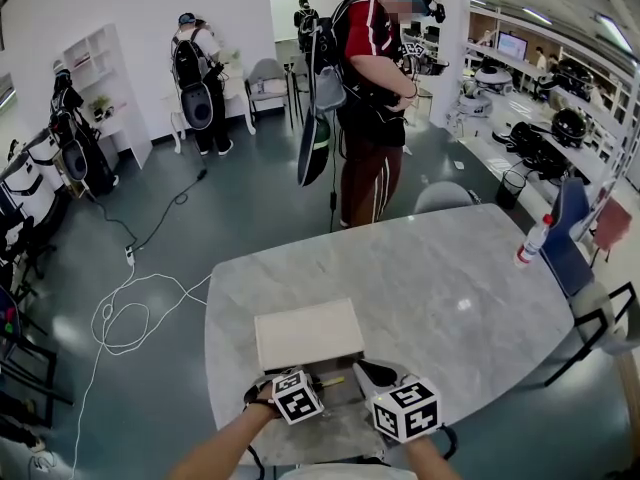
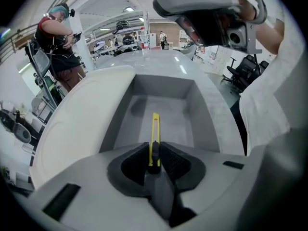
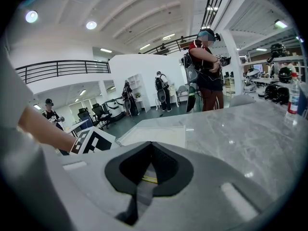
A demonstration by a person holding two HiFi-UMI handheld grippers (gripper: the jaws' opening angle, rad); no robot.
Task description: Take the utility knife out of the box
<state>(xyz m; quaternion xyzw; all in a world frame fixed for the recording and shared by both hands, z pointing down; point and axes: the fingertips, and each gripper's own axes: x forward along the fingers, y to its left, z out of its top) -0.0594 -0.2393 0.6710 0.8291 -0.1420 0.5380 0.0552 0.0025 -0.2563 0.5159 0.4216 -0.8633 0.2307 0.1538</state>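
Observation:
An open box (image 2: 188, 91) with a grey inside sits at the near edge of the marble table (image 1: 440, 288), its white lid (image 1: 307, 333) folded back. My left gripper (image 2: 155, 159) is shut on the black end of a yellow utility knife (image 2: 155, 134), whose blade end points forward over the box's inside. In the head view the knife (image 1: 333, 380) shows as a yellow sliver between the two marker cubes. My right gripper (image 3: 151, 146) hovers beside the box, jaws together with nothing in them; it appears overhead as the right gripper (image 2: 211, 8) in the left gripper view.
A plastic bottle (image 1: 533, 240) stands near the table's far right edge, beside a blue chair (image 1: 562, 236). A person (image 1: 375, 98) stands beyond the table's far side. White cables (image 1: 130, 308) lie on the floor to the left.

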